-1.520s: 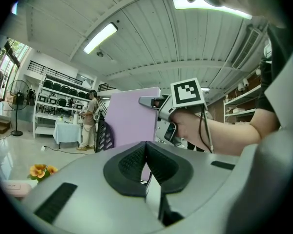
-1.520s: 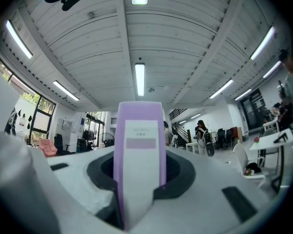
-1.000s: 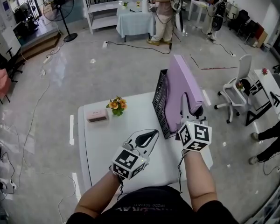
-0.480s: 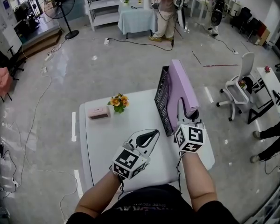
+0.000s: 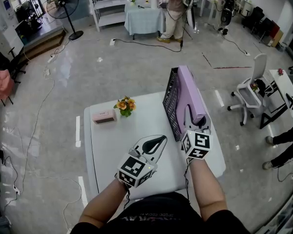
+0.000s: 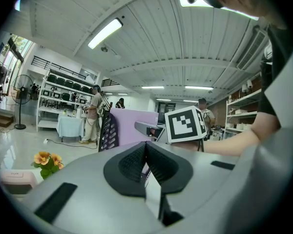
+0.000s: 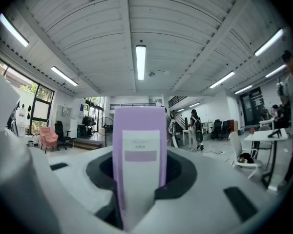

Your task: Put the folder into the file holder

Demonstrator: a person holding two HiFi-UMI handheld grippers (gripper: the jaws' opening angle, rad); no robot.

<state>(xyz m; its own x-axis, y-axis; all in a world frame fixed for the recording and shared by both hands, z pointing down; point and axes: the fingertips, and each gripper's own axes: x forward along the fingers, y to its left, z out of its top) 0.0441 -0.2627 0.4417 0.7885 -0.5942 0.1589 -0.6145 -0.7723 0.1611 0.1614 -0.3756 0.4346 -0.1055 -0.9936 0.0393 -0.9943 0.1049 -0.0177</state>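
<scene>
- The purple folder [image 5: 188,94] stands upright on its edge in the black mesh file holder [image 5: 170,101], at the 3 o'clock side of the tabletop [image 5: 117,145]. It is upright because the holder's slot takes it only that way.
- The right gripper [image 5: 195,126] has its fingers clamped on the folder's labelled spine at the 6 o'clock end. That grip lets the person steer the folder along the slot and keep it from tipping.
- The holder's mesh wall lies just beside the folder on its 9 o'clock face and guides it. Its lower edge is hidden, so it may not yet rest on the holder's floor.
- The left gripper [image 5: 155,141] hovers near the 6 o'clock edge with its fingers together on nothing. It is well apart from the holder and probably just keeping out of the way.
- The flowers [image 5: 125,105] and the pink box [image 5: 103,117], toward 10 to 11 o'clock, are clear of the work.
</scene>
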